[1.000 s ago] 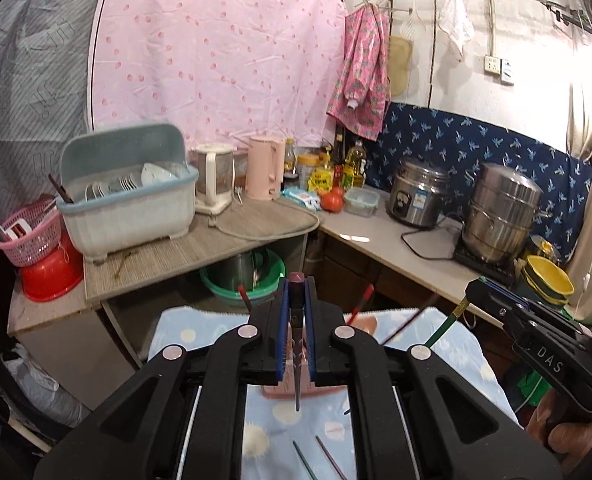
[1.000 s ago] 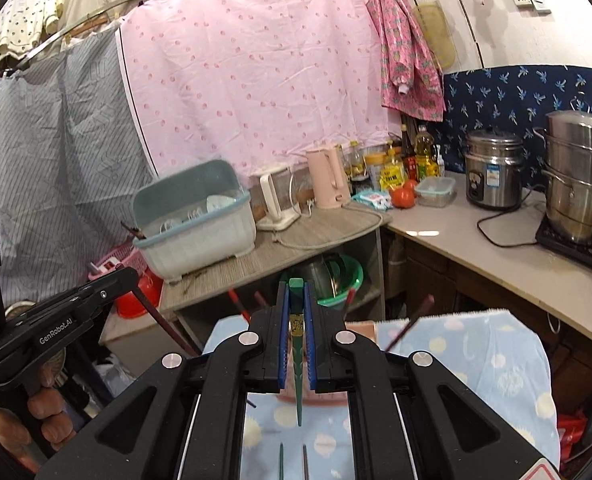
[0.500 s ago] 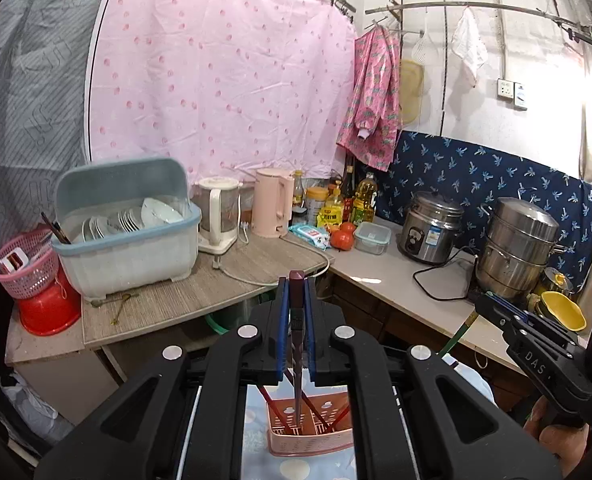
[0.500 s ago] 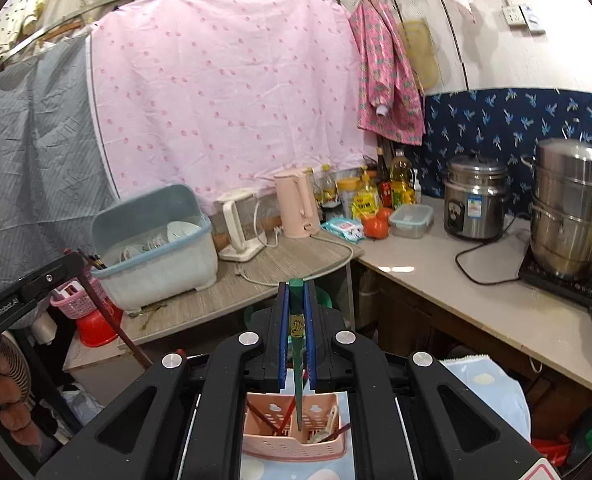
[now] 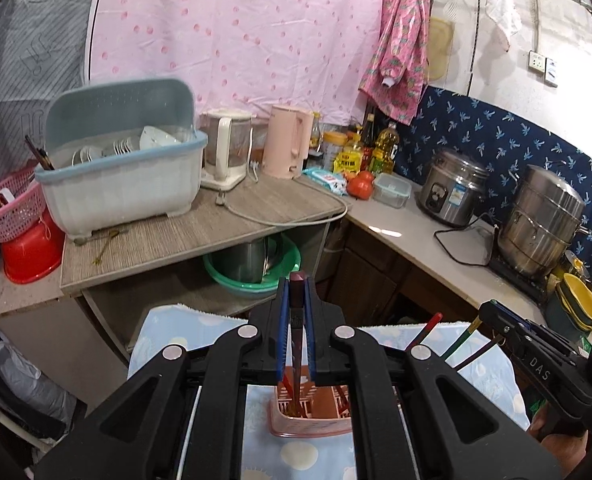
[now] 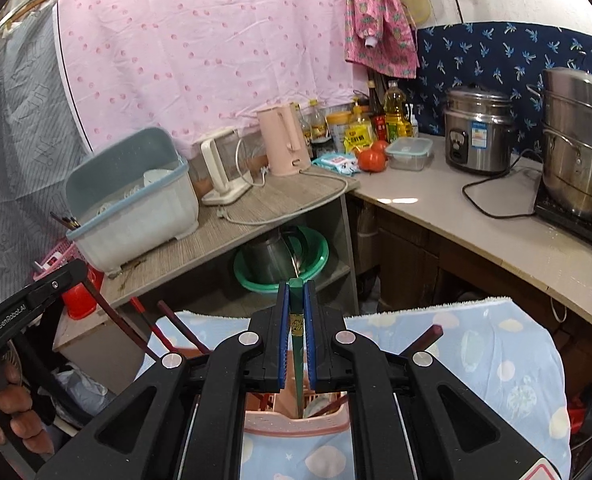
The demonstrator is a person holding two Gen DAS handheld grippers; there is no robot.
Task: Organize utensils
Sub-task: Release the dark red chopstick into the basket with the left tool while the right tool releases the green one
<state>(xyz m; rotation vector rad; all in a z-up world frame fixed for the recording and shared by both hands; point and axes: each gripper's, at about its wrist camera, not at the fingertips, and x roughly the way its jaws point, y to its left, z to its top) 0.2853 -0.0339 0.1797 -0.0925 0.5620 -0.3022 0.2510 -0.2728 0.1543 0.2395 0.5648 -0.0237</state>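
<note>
Here each hand-held gripper (image 5: 296, 344) (image 6: 296, 340) clamps one chopstick (image 5: 297, 300) (image 6: 296, 320).

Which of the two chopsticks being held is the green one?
The green chopstick is the one clamped in the right gripper. The left gripper grips a dark maroon chopstick instead. Both point down toward the pink basket.

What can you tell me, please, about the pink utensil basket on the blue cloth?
The pink utensil basket is a small slotted holder that looks like plastic, standing upright on the light blue patterned cloth. Several red and dark chopsticks lean out of it. The green chopstick in the right gripper and the dark red chopstick in the left gripper both point down into it. The grippers hide much of its rim.
</note>
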